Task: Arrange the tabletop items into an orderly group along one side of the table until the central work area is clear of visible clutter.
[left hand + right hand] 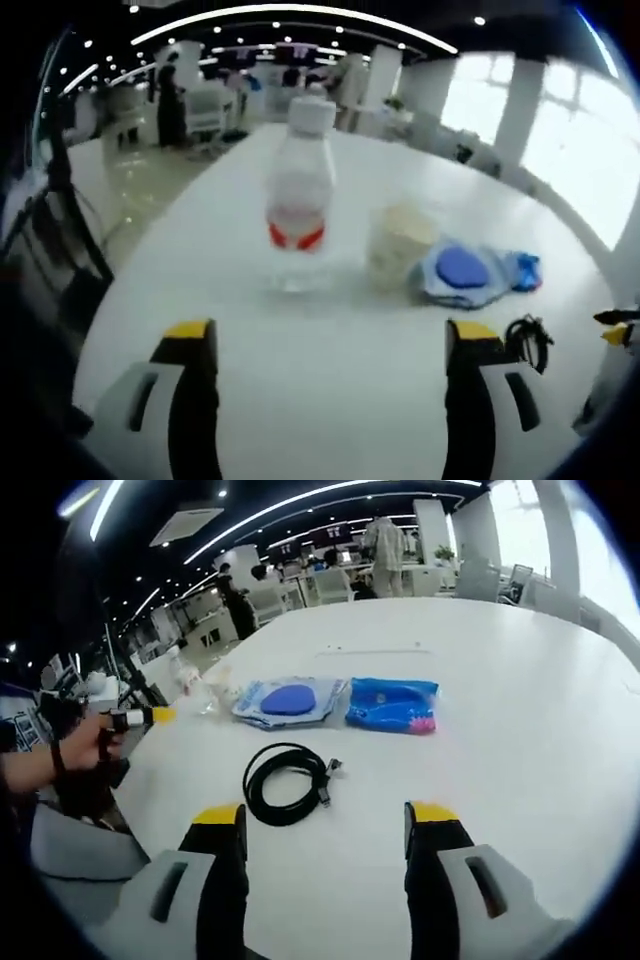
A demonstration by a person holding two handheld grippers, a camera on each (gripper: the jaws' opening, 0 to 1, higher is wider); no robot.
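In the left gripper view, the left claw [330, 345] stands wide open with nothing between its jaws, low over the white surface [330, 400]. Ahead of it a clear water bottle [299, 195] stands upright, with a pale cup [398, 243] just beside it and a packet with a blue disc [462, 270] next to that.

In the right gripper view, the right claw [325, 825] is also wide open and empty. A coiled black cable [288, 783] lies near its jaws; beyond sit the packet [290, 700] and a blue pouch [392, 704], side by side.
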